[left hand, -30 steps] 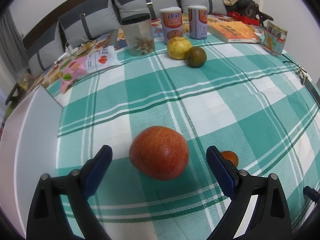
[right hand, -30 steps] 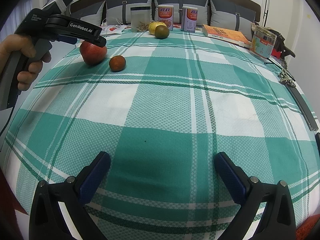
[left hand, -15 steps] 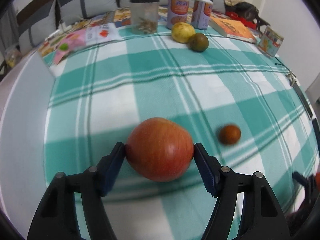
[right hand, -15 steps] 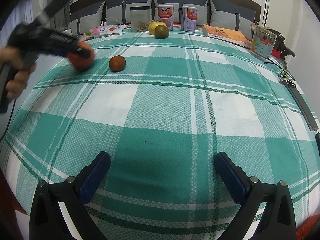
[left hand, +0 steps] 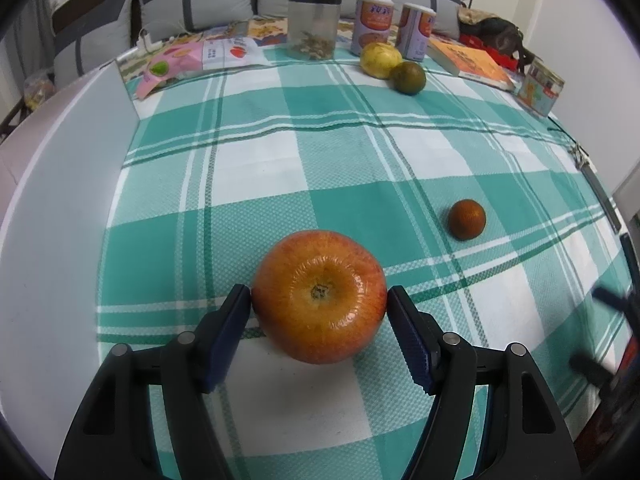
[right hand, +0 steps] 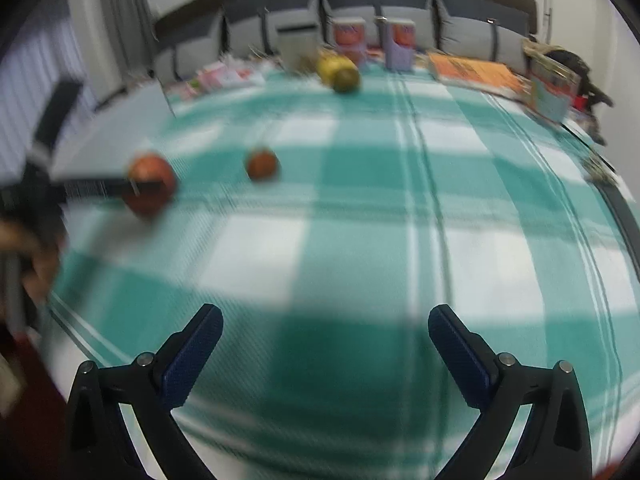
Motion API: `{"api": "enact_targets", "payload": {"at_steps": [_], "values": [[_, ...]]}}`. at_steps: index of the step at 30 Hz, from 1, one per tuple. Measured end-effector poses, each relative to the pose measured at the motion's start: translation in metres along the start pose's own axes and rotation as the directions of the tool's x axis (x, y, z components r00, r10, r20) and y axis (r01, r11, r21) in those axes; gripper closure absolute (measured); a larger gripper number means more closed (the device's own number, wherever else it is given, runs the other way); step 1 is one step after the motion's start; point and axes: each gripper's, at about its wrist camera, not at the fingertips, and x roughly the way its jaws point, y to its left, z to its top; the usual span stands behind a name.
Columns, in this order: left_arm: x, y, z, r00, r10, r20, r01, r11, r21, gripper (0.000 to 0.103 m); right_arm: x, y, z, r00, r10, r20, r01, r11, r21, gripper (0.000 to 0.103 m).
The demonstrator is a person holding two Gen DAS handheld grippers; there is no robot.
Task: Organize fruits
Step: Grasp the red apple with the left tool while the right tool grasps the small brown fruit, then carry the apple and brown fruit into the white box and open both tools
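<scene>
The left hand-held gripper (left hand: 319,312) has just clamped on the apple (left hand: 319,295); the right hand-held gripper (right hand: 325,330) gapes empty. Beyond-right waits the small orange (left hand: 466,219).

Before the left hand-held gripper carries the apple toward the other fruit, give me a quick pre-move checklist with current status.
1. Left hand-held gripper pads against both sides of the big round red apple: ok.
2. Apple clear of the green-and-white checked tablecloth: cannot tell.
3. Small round orange-brown fruit apart from the apple: ok.
4. Yellow round fruit and dark green round fruit together at the far edge, touching: ok.
5. Right hand-held gripper open and empty: ok.
6. Right wrist view sharp: not ok, blurred.
</scene>
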Motion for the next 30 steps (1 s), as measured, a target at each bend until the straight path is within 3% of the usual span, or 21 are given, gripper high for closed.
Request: {"api": "enact_targets", "payload": {"at_steps": [2, 4, 6, 8, 10, 11, 21, 25, 28, 30], "values": [[-0.002, 0.000, 0.000, 1.000, 0.003, 0.005, -0.003, 1.000, 0.000, 0.030, 0.020, 0.006, 0.030, 0.996, 0.082, -0.027, -0.082, 0.996, -0.019, 0.002], [-0.003, 0.002, 0.002, 1.000, 0.002, 0.010, -0.002, 1.000, -0.006, 0.030, 0.039, 0.016, 0.052, 0.995, 0.092, -0.047, -0.095, 0.993, -0.067, 0.011], [-0.002, 0.003, 0.003, 1.000, -0.002, 0.008, 0.002, 1.000, -0.016, 0.031, 0.063, 0.028, 0.073, 0.993, 0.090, -0.080, -0.100, 0.987, -0.125, 0.028], [-0.001, 0.002, 0.003, 1.000, -0.004, -0.002, 0.004, 1.000, -0.014, 0.031, 0.079, 0.034, 0.081, 0.990, 0.086, -0.113, -0.102, 0.984, -0.148, 0.030], [0.001, 0.000, 0.002, 1.000, 0.007, -0.012, -0.007, 1.000, -0.002, 0.030, 0.093, 0.039, 0.086, 0.985, 0.090, -0.148, -0.113, 0.980, -0.161, 0.053], [0.002, -0.001, 0.001, 1.000, 0.011, -0.018, -0.011, 1.000, 0.004, 0.030, 0.100, 0.041, 0.085, 0.982, 0.079, -0.171, -0.108, 0.979, -0.170, 0.072], [-0.017, 0.008, -0.003, 0.999, -0.044, 0.011, 0.045, 0.994, -0.104, 0.033, 0.054, 0.031, 0.081, 0.975, 0.141, -0.171, -0.164, 0.978, -0.127, 0.075], [-0.071, 0.016, -0.003, 0.991, -0.117, 0.069, 0.128, 0.975, -0.184, 0.033, 0.020, 0.049, 0.089, 0.967, 0.199, -0.162, -0.222, 0.966, -0.136, 0.075], [-0.128, 0.036, 0.000, 0.978, -0.165, 0.130, 0.192, 0.951, -0.244, 0.033, -0.012, 0.085, 0.109, 0.952, 0.275, -0.133, -0.295, 0.939, -0.177, 0.075], [-0.167, 0.056, 0.001, 0.973, -0.156, 0.169, 0.198, 0.943, -0.268, 0.033, -0.033, 0.123, 0.124, 0.932, 0.341, -0.121, -0.360, 0.908, -0.216, 0.075]]}}
